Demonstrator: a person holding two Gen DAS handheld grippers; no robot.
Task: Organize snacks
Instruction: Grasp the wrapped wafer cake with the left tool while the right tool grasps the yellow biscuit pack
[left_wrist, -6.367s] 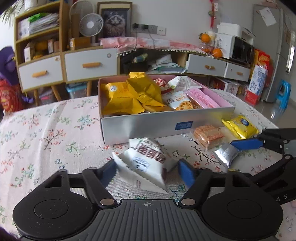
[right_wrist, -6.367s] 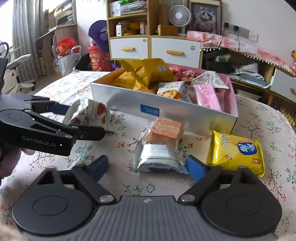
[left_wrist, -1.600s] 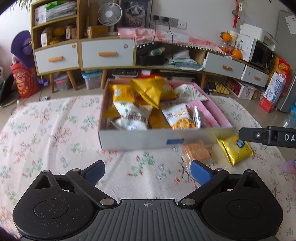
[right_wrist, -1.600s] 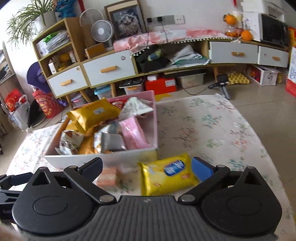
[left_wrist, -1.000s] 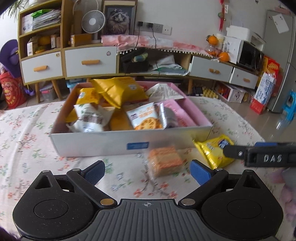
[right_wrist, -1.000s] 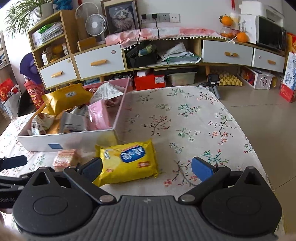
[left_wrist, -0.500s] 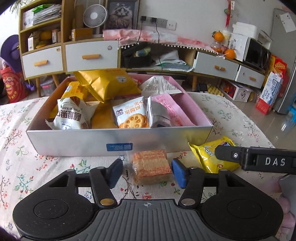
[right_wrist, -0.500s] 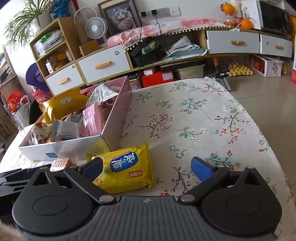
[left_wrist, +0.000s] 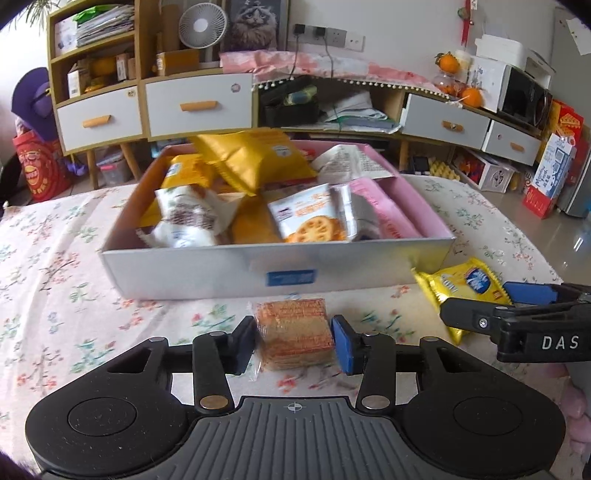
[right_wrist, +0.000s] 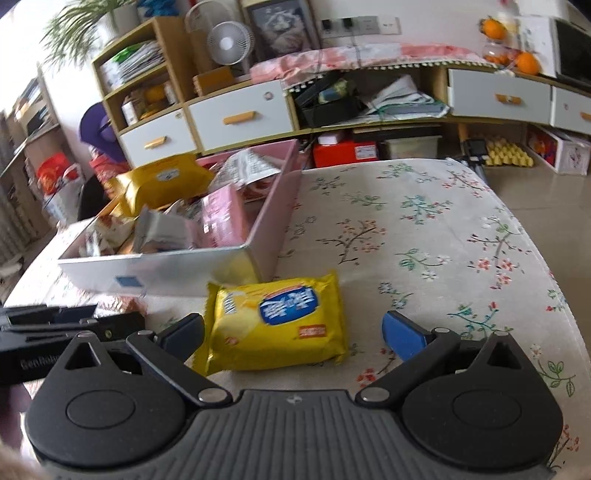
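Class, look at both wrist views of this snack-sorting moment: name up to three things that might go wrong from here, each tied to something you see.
1. The left gripper, jaws just closing, squeezes the clear-wrapped wafer pack; it may crush.
2. The box is heaped with packets; adding more may spill some over its wall.
3. The right gripper stands open around the yellow packet, close beside the left gripper; they may collide.
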